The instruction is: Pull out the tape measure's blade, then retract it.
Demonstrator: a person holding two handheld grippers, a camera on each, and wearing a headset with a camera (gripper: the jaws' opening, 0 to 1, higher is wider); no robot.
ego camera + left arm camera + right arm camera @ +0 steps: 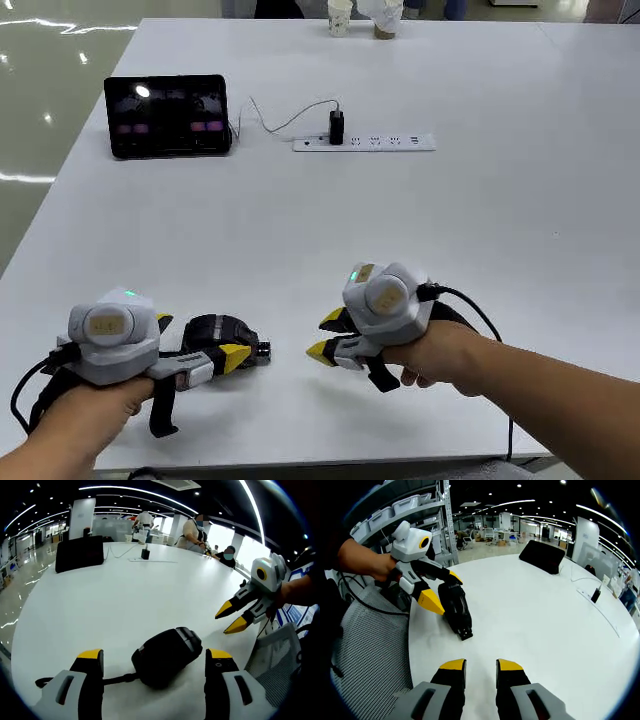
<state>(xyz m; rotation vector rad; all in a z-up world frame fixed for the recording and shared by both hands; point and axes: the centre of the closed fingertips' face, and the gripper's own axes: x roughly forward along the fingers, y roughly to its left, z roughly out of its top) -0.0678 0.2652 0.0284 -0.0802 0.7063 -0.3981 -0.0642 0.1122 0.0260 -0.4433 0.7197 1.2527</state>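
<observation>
Straddling the black tape measure (pixel 167 656), left gripper (pixel 155 655) jaws spread; right gripper (pixel 480 666) jaws narrowly parted.

We log a black tape measure (pixel 222 333) on a white table (pixel 400 220); left gripper (pixel 155 656) and right gripper (pixel 481 666) pale grey, jaw tips yellow.

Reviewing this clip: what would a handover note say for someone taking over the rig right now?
Left claw: open, astride the tape measure, gaps on both sides.
Right claw: open, empty, aimed at the tape measure's blade end, apart from it.
Tape measure lies on the white table near the person's edge.
Done: nothing; no blade is out.
Left to do: grip the case, pull the blade, retract it.
</observation>
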